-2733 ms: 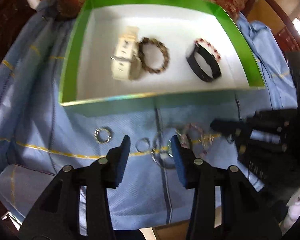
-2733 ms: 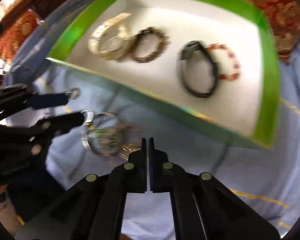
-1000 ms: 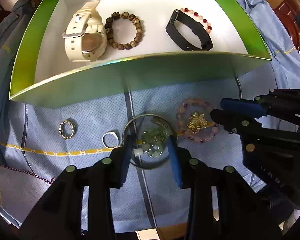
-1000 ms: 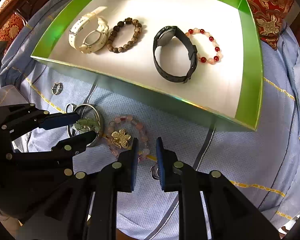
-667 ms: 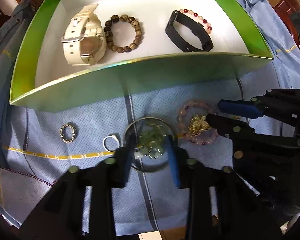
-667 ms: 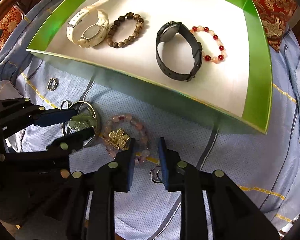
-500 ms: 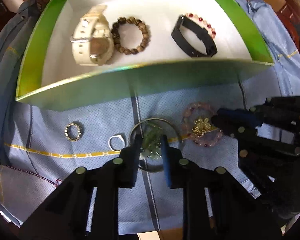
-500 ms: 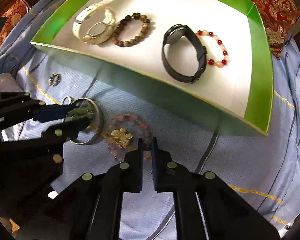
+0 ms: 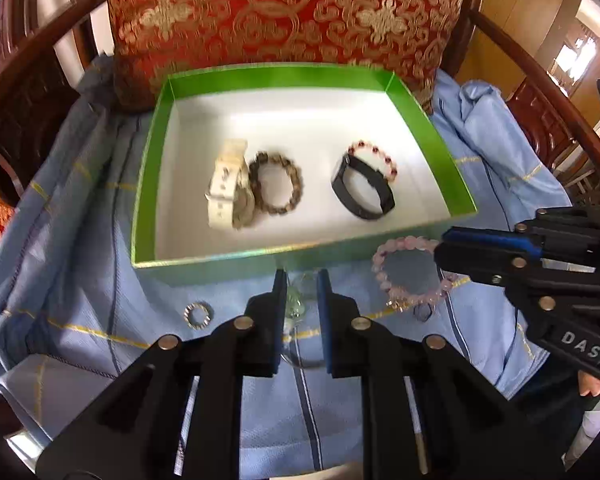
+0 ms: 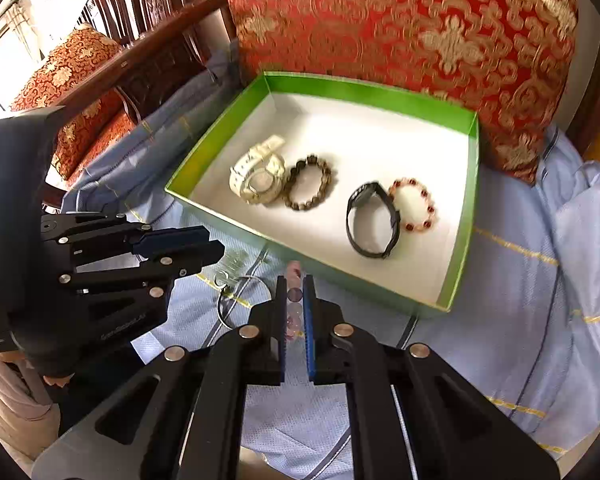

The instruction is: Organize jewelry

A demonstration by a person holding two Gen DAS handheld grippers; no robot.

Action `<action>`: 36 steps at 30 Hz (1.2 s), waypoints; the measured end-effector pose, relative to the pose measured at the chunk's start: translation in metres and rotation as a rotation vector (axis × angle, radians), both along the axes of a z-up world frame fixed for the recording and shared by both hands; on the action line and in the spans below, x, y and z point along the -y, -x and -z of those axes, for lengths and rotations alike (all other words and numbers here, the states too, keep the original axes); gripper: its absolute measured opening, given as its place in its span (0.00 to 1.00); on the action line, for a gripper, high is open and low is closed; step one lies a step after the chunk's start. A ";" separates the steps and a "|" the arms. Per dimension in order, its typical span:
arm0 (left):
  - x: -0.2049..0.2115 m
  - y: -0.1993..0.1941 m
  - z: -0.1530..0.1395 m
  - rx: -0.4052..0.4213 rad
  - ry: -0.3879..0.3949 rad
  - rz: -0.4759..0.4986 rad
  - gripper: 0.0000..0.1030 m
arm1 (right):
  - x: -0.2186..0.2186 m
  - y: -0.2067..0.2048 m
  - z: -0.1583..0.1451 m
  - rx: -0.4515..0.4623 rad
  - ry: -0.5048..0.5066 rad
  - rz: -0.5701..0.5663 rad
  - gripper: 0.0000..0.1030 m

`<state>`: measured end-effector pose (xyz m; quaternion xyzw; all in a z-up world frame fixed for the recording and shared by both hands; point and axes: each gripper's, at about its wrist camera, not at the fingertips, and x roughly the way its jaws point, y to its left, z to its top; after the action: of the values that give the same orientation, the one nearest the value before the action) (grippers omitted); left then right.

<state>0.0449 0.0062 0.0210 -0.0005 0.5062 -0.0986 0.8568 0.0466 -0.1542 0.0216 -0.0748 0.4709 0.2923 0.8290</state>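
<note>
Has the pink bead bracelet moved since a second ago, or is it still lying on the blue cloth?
Yes. The pink bead bracelet has been lifted off the blue cloth, pinched in the right gripper, and now hangs in front of the green box.

Black left gripper (image 9: pixel 302 292) with blue-padded jaws, silver screws, lettering perhaps "DAS".
</note>
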 end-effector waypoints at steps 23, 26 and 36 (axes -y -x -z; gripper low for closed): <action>0.015 -0.012 0.073 -0.161 -0.095 -0.048 0.31 | 0.006 -0.017 0.047 -0.114 0.111 0.009 0.08; 0.019 -0.012 0.080 -0.152 -0.150 -0.043 0.21 | 0.005 -0.018 0.050 -0.118 0.113 0.012 0.08; 0.003 -0.004 0.057 -0.127 -0.056 -0.035 0.16 | 0.011 -0.018 0.047 -0.114 0.099 0.027 0.08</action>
<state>0.0492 0.0030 -0.0360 0.0084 0.5621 -0.0692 0.8241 0.0643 -0.1657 -0.0255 -0.0925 0.5323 0.2615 0.7998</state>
